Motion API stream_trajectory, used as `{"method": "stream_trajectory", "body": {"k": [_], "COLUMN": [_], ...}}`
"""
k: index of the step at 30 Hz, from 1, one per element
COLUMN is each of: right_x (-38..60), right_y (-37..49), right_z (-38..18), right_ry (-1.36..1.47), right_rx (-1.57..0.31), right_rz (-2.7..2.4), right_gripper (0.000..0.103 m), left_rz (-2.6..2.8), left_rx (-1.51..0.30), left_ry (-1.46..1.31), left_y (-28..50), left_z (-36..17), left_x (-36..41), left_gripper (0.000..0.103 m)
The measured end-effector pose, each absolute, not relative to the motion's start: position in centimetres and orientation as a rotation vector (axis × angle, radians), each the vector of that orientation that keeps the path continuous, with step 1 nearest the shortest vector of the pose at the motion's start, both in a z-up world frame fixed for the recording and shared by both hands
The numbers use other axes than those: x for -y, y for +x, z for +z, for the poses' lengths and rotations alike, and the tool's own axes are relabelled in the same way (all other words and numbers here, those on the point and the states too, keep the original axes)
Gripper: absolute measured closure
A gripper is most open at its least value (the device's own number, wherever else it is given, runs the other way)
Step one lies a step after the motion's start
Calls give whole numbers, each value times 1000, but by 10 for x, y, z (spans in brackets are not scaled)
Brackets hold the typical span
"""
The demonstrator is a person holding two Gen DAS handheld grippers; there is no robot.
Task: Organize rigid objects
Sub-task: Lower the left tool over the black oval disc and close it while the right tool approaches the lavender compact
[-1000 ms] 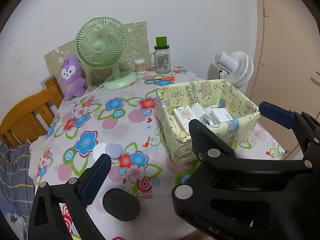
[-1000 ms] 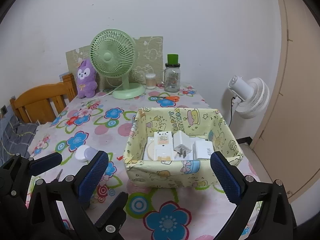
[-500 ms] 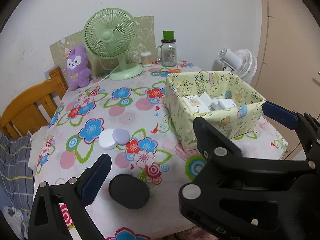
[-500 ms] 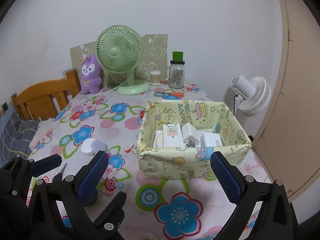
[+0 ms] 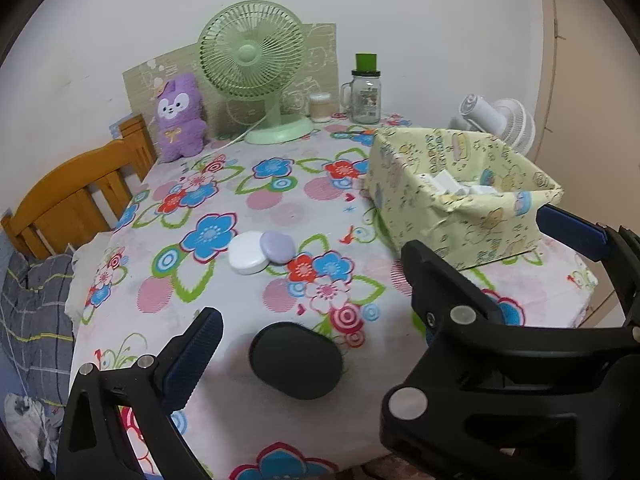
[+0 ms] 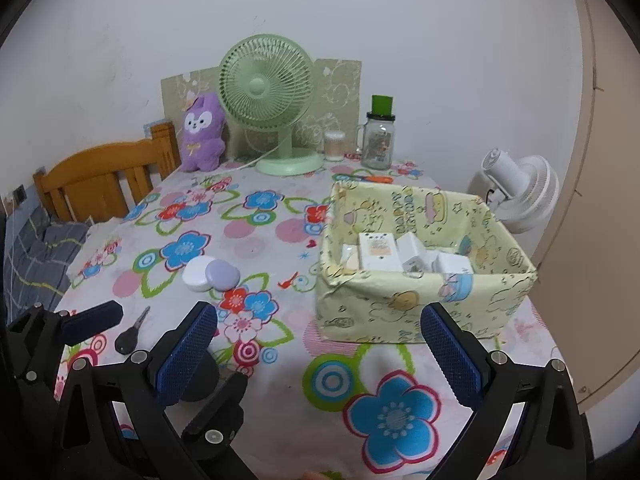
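Observation:
A yellow patterned box (image 6: 420, 312) stands on the right of the floral table and holds several white chargers (image 6: 380, 252). A white round case (image 6: 198, 274) and a purple round case (image 6: 223, 275) lie touching left of the box. Near the front edge lie a black oval case (image 5: 296, 360) and a black key (image 6: 130, 338). My left gripper (image 5: 378, 264) is open and empty, its fingers straddling the oval case from above. My right gripper (image 6: 320, 310) is open and empty in front of the box. The two grippers overlap side by side.
At the back stand a green desk fan (image 5: 252, 68), a purple plush toy (image 5: 178, 118), a small cup (image 5: 320, 106) and a glass jar with a green lid (image 5: 365, 94). A wooden chair (image 5: 76, 200) is at the left. A white fan (image 6: 516, 188) stands beyond the right edge.
Both grippers have drawn back toward the table's near edge. The box now looks farther off, the oval case sits fuller in the left wrist view, and the key has come into the right wrist view.

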State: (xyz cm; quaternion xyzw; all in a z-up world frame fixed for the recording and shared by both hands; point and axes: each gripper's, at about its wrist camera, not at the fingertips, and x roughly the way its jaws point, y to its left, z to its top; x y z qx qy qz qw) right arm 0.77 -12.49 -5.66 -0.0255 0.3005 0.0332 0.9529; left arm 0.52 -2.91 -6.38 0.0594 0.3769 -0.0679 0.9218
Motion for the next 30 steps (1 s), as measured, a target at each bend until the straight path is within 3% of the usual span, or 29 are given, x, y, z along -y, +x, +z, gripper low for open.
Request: {"method": "stream_trajectory", "body": {"k": [30], "right_x": [94], "right_y": [18], "right_z": [-111], "right_ry": [-59], "right_rx": [-679], "right_rz": [114], "right_gripper": [0], "left_rz": [-118], "left_rx": [-865], "left_ry": [59], "left_y": [14], "left_z": [-120], "left_x": [-14], "left_gripper": [3]}}
